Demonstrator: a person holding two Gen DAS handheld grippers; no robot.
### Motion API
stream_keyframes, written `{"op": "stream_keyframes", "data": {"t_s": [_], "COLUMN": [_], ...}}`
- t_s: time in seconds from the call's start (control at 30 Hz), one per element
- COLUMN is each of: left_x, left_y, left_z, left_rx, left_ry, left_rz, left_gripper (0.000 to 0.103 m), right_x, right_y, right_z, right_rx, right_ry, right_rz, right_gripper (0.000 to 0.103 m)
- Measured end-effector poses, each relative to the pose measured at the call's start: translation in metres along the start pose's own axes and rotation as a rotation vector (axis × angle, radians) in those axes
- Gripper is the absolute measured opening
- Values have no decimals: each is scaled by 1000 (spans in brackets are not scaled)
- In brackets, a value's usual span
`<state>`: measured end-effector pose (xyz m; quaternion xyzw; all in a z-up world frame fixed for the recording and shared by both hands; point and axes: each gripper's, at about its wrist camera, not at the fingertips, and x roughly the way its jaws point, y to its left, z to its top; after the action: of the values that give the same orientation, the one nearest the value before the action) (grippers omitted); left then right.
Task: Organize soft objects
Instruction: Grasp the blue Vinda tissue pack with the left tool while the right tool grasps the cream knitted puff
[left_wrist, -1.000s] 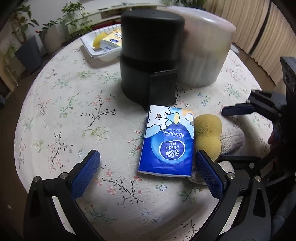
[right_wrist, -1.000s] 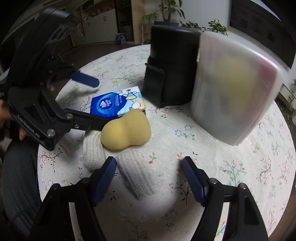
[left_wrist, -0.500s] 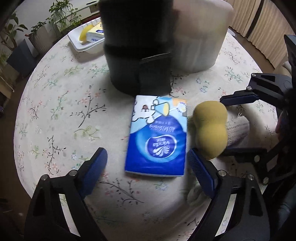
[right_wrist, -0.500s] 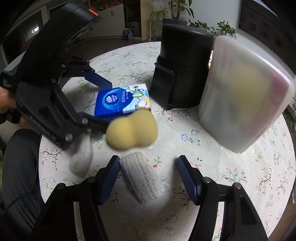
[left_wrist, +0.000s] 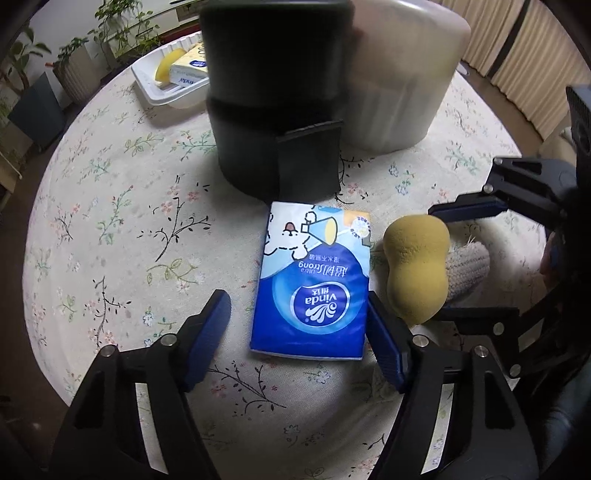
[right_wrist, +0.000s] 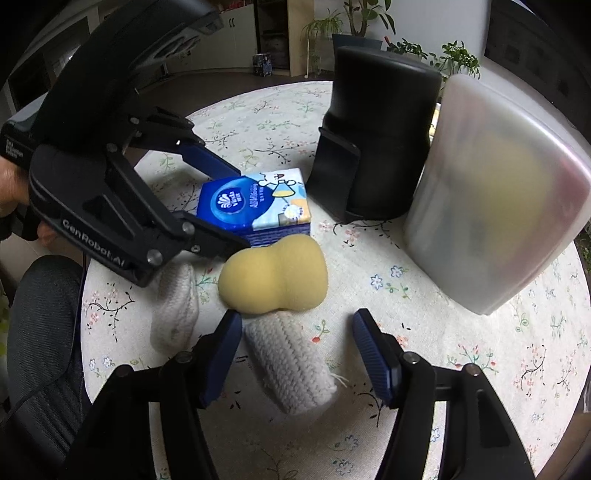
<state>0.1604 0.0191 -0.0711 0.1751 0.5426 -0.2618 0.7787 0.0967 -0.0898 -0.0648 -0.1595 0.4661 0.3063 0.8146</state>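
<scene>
A blue tissue pack (left_wrist: 310, 288) lies flat on the floral tablecloth (left_wrist: 110, 229). My left gripper (left_wrist: 295, 343) straddles its near end, its jaws closing. The right pad touches the pack's edge and the left pad stands apart from it. Beside the pack rests a yellow peanut-shaped sponge (right_wrist: 273, 273). Just in front of the sponge lies a grey knitted roll (right_wrist: 291, 362), between the fingers of my right gripper (right_wrist: 295, 350), which is open, with a gap at the right pad. A second knitted piece (right_wrist: 173, 310) lies partly under the left gripper (right_wrist: 221, 201).
A black cylindrical appliance (left_wrist: 273, 110) stands right behind the tissue pack. A frosted white container (left_wrist: 399, 74) stands next to it. At the far side is a white tray (left_wrist: 155, 98) holding a tissue pack and something yellow. The table edge is close below both grippers.
The left jaws have narrowed around the blue tissue pack, and the gripper has shifted slightly over it. The right jaws have narrowed a little around the knitted roll.
</scene>
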Motion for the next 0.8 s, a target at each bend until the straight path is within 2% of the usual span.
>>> {"op": "stream_keyframes", "data": {"t_s": [0.1,0.2,0.37,0.47,0.53,0.6,0.8], "left_x": [1,1,5,6,7,7,3], "left_y": [-3,-5,-15,-19,-23,-25,-25], "left_z": [2,3,9,9,10,9,3], "left_rx": [7,15,42,41,42,40,22], "left_ry": [2,-1,15,17,14,8,-8], "left_rz": [8,11,40,45,49,56,49], "left_gripper": [69,51,51,50,50,50,50], "right_x": [0,1,0,0,-1,-3,-8], "right_y": [0,0,0,-1,-1,0,-3], "right_z": [-1,-1,-1,0,2,1,-3], "right_rx": [-5,-10,-19,-25,-28,-38,-11], "right_ry": [-5,-5,-5,-10,-10,-8,8], "right_rz": [2,7,7,12,19,21,36], "right_gripper": [67,67,67,58,42,30,27]}}
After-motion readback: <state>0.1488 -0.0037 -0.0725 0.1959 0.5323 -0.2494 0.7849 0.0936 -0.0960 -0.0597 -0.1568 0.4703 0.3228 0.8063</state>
